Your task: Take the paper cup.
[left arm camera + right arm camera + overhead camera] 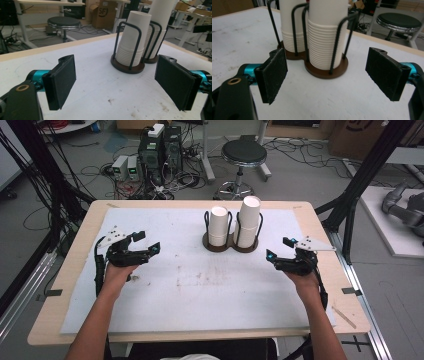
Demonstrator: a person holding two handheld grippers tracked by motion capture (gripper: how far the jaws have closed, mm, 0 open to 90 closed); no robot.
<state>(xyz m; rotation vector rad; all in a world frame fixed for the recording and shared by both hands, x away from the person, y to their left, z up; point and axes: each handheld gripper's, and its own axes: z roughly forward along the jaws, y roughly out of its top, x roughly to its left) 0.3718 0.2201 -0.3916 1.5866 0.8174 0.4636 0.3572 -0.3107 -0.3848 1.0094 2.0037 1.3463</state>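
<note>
A: High view first. Where are the grippers?

B: The left gripper (148,241) sits over the left part of the white mat (190,300), the right gripper (278,248) over the right part. Both point inward toward the centre, each with jaws spread and nothing between them.

A: And the cups?

B: Two stacks of white paper cups stand in a dark wire cup holder (231,245) at the far middle of the mat, between the grippers and apart from both. The right stack (248,221) is taller than the left stack (218,225).

A: Left gripper view?

B: Jaws released. The holder (128,67) is ahead, slightly right, beyond the pads. A round stool (64,22) stands behind the table.

A: Right gripper view?

B: Jaws also released. The nearer cup stack (325,41) stands just beyond them, centred in the gap and untouched, upright on its brown base.
</note>
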